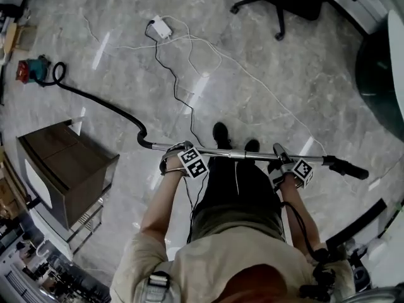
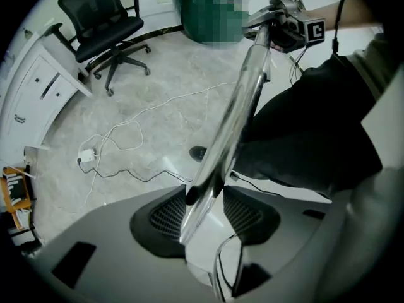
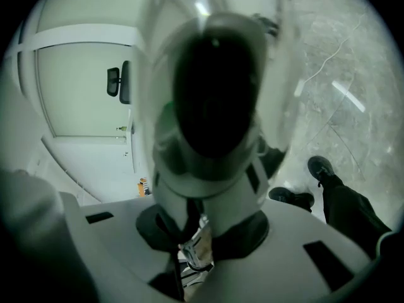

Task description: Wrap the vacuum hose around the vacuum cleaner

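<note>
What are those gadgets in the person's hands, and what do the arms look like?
Each hand carries a pale grey plastic two-jaw gripper: the left gripper and the right gripper both have black pads at the jaws. Each bears a white cube with black square markers. A black cable runs along the right arm. The beige shirt has short sleeves.

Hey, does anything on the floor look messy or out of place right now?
Yes. The black hose trails uncoiled across the floor from the vacuum cleaner to the metal wand, and loose white cables and a black cable sprawl in tangled loops near a white adapter.
</note>
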`<act>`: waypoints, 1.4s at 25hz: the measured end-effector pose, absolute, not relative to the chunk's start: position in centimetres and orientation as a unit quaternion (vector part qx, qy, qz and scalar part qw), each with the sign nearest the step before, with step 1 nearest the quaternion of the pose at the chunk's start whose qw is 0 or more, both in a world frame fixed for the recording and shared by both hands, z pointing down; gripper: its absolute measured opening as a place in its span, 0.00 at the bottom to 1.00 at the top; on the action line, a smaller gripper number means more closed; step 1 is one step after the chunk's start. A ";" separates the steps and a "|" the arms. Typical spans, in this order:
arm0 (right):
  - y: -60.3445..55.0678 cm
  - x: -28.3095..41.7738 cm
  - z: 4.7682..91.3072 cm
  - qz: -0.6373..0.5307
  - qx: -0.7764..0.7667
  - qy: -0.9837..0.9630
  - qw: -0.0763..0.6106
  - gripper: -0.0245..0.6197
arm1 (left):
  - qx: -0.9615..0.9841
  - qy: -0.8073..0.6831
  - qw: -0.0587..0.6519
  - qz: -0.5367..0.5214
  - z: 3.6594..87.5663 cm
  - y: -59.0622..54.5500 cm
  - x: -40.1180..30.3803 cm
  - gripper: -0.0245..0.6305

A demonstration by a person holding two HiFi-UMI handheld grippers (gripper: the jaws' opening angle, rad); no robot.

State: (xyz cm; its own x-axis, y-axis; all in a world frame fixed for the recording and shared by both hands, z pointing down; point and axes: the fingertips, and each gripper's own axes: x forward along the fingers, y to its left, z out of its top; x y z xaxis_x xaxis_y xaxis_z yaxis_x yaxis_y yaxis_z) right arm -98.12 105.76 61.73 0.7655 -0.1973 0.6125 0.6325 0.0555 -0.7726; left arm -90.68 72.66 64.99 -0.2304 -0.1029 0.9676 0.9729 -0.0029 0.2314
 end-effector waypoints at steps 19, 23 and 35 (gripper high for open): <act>98.6 -80.1 43.6 -0.276 -0.746 -0.057 0.604 0.16 | -0.622 -0.456 0.361 -0.524 50.6 65.9 -77.9 0.32; 98.4 -80.3 40.5 -0.282 -0.761 -0.047 0.583 0.16 | -0.669 -0.488 0.240 -0.507 47.3 68.1 -80.5 0.32; 95.7 -72.0 37.3 -0.297 -0.773 -0.010 0.561 0.16 | -0.730 -0.475 0.206 -0.446 41.2 68.3 -78.3 0.32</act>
